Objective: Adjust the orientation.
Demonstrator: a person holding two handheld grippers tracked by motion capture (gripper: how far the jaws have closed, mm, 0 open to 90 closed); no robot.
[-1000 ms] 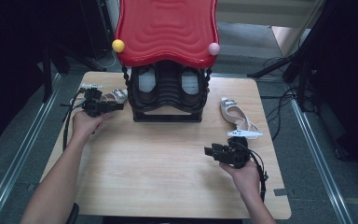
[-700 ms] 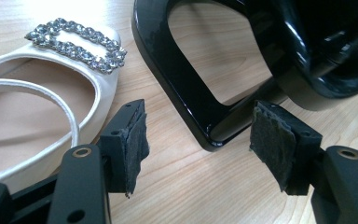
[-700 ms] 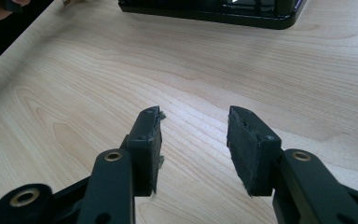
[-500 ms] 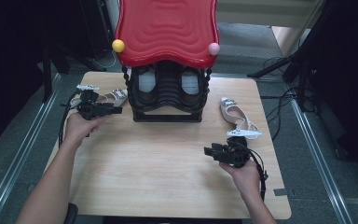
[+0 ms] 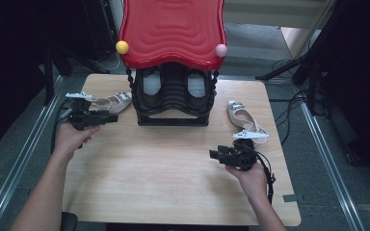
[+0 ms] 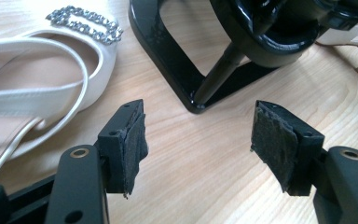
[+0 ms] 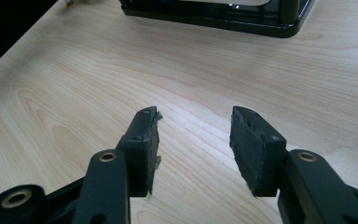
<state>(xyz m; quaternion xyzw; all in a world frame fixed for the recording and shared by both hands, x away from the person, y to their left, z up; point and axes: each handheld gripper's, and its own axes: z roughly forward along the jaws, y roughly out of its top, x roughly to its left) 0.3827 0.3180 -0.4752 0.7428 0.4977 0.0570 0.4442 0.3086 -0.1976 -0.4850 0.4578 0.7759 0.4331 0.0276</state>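
The table (image 5: 173, 192) is taken up at its far middle by a black rack (image 5: 173, 103) under a red wavy lid (image 5: 172, 31); two dark shoes (image 5: 150, 89) are stood side by side inside the rack. A pale sandal (image 5: 113, 102) is laid on the wood just left of the rack, and a second sandal (image 5: 243, 118) right of it. The left gripper (image 6: 198, 135) is held near the first sandal, its jaws just opened wide with nothing between them. The right gripper (image 7: 195, 140) is held over bare wood, its jaws just opened further and empty.
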